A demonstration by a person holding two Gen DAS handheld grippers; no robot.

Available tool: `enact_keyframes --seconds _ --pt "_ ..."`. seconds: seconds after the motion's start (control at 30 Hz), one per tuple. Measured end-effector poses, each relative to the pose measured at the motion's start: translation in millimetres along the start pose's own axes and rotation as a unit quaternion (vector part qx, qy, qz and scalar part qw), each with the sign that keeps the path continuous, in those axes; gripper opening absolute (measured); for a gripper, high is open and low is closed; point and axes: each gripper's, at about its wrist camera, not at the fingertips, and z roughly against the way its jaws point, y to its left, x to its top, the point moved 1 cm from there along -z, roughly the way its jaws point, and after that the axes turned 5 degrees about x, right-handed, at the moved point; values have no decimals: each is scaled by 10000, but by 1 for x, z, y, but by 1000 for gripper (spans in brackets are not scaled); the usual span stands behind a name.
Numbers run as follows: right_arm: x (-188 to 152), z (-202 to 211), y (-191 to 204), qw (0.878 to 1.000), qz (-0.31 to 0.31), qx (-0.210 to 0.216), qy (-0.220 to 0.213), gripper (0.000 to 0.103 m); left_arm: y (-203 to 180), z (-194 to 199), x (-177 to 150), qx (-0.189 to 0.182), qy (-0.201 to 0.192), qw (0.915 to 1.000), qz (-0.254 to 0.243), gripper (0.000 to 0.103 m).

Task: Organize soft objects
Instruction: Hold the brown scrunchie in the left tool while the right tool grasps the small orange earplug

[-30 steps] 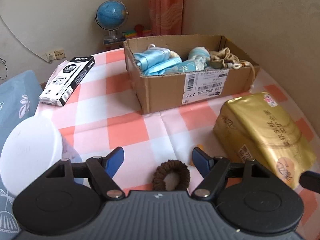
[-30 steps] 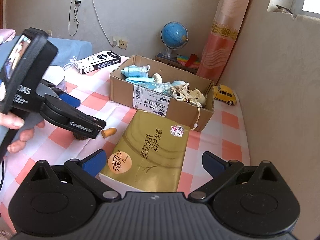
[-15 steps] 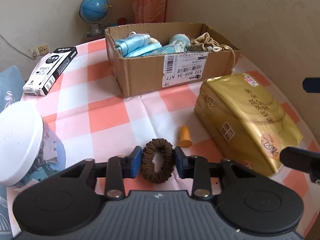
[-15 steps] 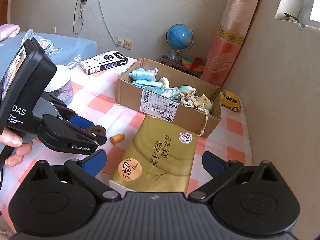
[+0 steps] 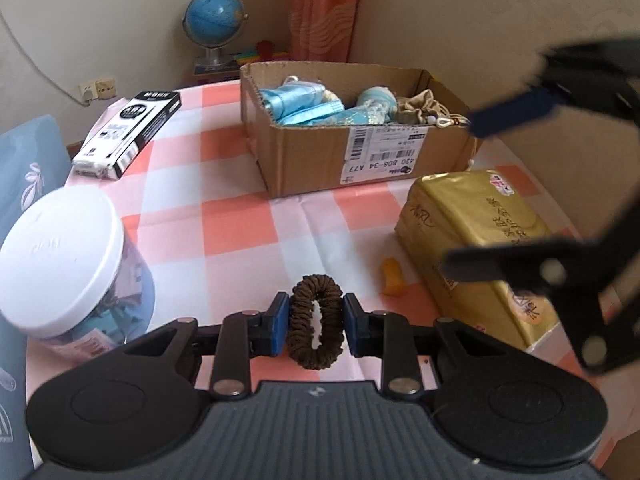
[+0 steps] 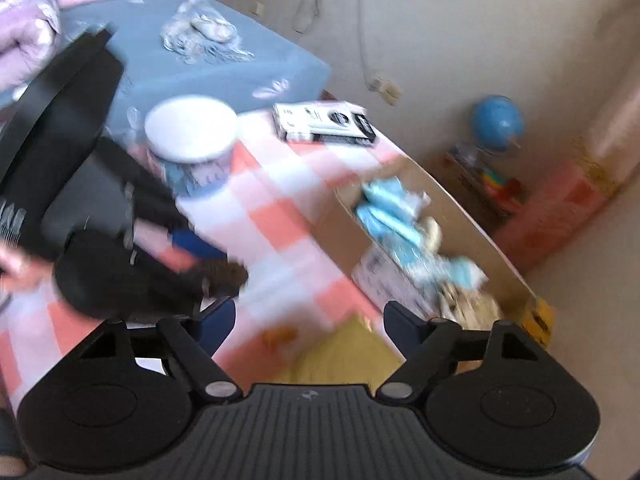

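Note:
A brown hair scrunchie [image 5: 316,320] stands squeezed between the blue pads of my left gripper [image 5: 316,322], just above the checked cloth. An open cardboard box [image 5: 352,160] with pale blue soft items and a beige pouch sits at the far middle. A gold tissue pack [image 5: 480,248] lies to the right, with a small orange piece [image 5: 390,276] beside it. My right gripper [image 6: 308,320] hangs over the near end of the tissue pack [image 6: 344,352], its jaws closing with nothing between them. Its blurred fingers [image 5: 520,264] cross the right side of the left wrist view.
A white-lidded plastic jar [image 5: 60,264] stands at the near left. A black-and-white carton [image 5: 128,132] lies at the far left. A blue bed [image 6: 192,60] adjoins the table. A globe [image 5: 214,24] stands behind the box, and a wall rises on the right.
My left gripper closed on the scrunchie and holds it. My right gripper swung and rolled, its view now tilted and blurred, and its fingers came into the left wrist view.

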Motion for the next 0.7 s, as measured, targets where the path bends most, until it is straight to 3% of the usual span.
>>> enact_keyframes --seconds 0.03,0.1,0.23,0.53,0.7 --pt "8 -6 -3 9997 166 186 66 85 1 1 -1 16 9 10000 38 27" --pt "20 -18 -4 9981 524 172 289 85 3 1 -2 42 64 9999 103 27" --pt "30 -38 -6 9900 981 645 777 76 11 1 -5 158 167 9994 240 27" --pt "26 -72 6 9558 1798 1403 1855 68 21 7 -15 227 205 9988 378 27" --pt "18 -98 8 9388 1993 1522 2364 62 23 7 -17 232 206 9985 453 27"
